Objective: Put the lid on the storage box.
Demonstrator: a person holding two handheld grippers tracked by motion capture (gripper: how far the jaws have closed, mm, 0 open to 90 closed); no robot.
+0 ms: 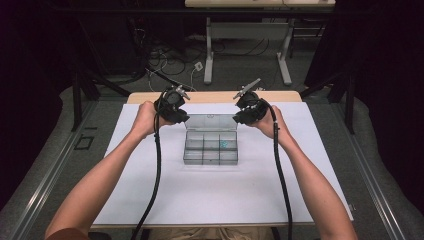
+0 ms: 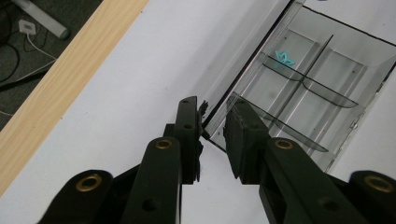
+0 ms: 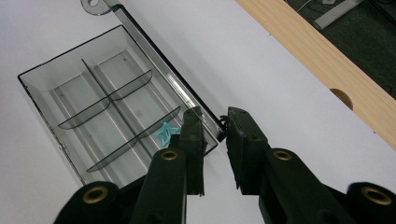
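Note:
A clear plastic compartment box (image 1: 210,150) sits mid-table with its lid (image 1: 210,121) standing open at the far side. A small light-blue star-shaped piece (image 1: 223,144) lies in a far right compartment; the same piece (image 2: 284,57) shows in the left gripper view and the piece (image 3: 165,132) in the right gripper view. My left gripper (image 1: 176,109) is at the lid's left corner, and the left gripper (image 2: 214,109) has its jaws closed on the lid's edge (image 2: 247,56). My right gripper (image 1: 248,110) is at the lid's right corner, where the right gripper (image 3: 215,119) pinches the lid's end (image 3: 154,49).
The box rests on a white mat (image 1: 220,195) that covers the table. A wooden table edge (image 1: 215,96) runs along the far side, with a hole (image 3: 343,97) in it. Beyond it are cables (image 1: 165,62) and another table's legs (image 1: 208,55) on the floor.

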